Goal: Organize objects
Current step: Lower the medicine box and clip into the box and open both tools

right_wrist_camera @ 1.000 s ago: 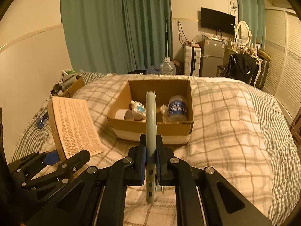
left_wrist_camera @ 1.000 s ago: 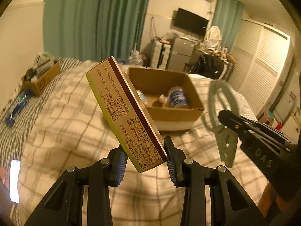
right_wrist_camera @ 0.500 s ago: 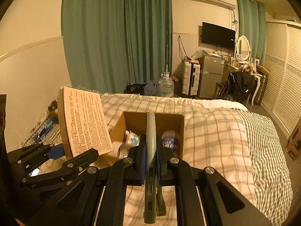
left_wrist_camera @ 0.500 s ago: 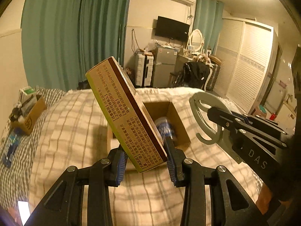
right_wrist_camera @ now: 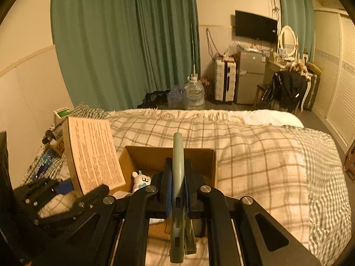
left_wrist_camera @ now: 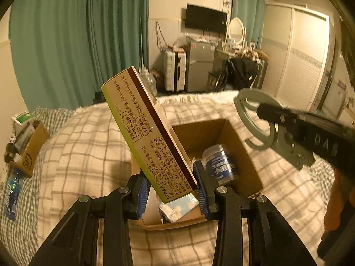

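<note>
My left gripper (left_wrist_camera: 172, 191) is shut on a flat printed carton (left_wrist_camera: 146, 130), tilted up to the left, over the near left part of an open cardboard box (left_wrist_camera: 241, 146) on the bed. The carton also shows in the right wrist view (right_wrist_camera: 93, 153). My right gripper (right_wrist_camera: 177, 190) is shut on a grey-green ring-shaped holder (right_wrist_camera: 178, 155), held edge-on above the same box (right_wrist_camera: 146, 157); the holder also shows in the left wrist view (left_wrist_camera: 250, 110). Inside the box lie a blue-labelled jar (left_wrist_camera: 218, 164), a small white plush toy (right_wrist_camera: 142, 180) and a foil packet (left_wrist_camera: 179, 208).
The box sits on a checked blanket (right_wrist_camera: 255, 155) covering the bed. A smaller cardboard box (left_wrist_camera: 31, 148) of items and a water bottle (left_wrist_camera: 11, 192) lie at the bed's left edge. Curtains, a fridge and a wardrobe stand beyond the bed.
Both grippers have moved forward and now hang over the box, which looks nearer and lower in both views. The carton and the holder stay gripped as before.
</note>
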Demonstrator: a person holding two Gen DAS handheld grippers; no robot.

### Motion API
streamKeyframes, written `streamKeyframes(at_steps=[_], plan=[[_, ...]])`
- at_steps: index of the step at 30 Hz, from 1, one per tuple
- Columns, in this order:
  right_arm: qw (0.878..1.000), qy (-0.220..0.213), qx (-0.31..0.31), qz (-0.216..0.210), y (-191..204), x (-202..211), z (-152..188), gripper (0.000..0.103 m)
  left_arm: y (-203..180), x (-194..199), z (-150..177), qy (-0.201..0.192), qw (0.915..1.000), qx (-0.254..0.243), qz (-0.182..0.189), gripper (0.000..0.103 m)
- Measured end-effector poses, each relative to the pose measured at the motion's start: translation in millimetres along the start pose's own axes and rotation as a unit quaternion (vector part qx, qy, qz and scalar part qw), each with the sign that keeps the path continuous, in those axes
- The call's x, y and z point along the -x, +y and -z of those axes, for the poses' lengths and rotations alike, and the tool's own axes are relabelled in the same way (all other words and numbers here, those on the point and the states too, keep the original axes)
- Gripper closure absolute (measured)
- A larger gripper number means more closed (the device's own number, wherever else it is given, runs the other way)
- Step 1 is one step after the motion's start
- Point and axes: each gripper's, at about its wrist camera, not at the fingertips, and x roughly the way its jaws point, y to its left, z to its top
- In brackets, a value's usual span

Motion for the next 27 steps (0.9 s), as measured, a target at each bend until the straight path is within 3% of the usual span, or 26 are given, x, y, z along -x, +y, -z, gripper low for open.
streamKeyframes(at_steps=[12, 20, 24, 27], plan=[[0.998, 0.061, -0.008, -0.026, -7, -97, 19, 0.095, -5, -77, 16, 0.060, 0.9980, -0.014, 0.012, 0.065], [0.997, 0.063, -0.017, -0.045, -13, -111, 24, 0.095, -6, -98, 18, 0.079, 0.9966, -0.010, 0.022, 0.065], [0.997, 0.057, -0.025, -0.050, -15, -108, 21, 0.095, -8, -95, 17, 0.080, 0.9965, -0.003, 0.026, 0.059], [0.997, 0.047, -0.028, -0.046, -14, -99, 18, 0.090, -8, -89, 15, 0.078, 0.9968, -0.006, 0.017, 0.046]])
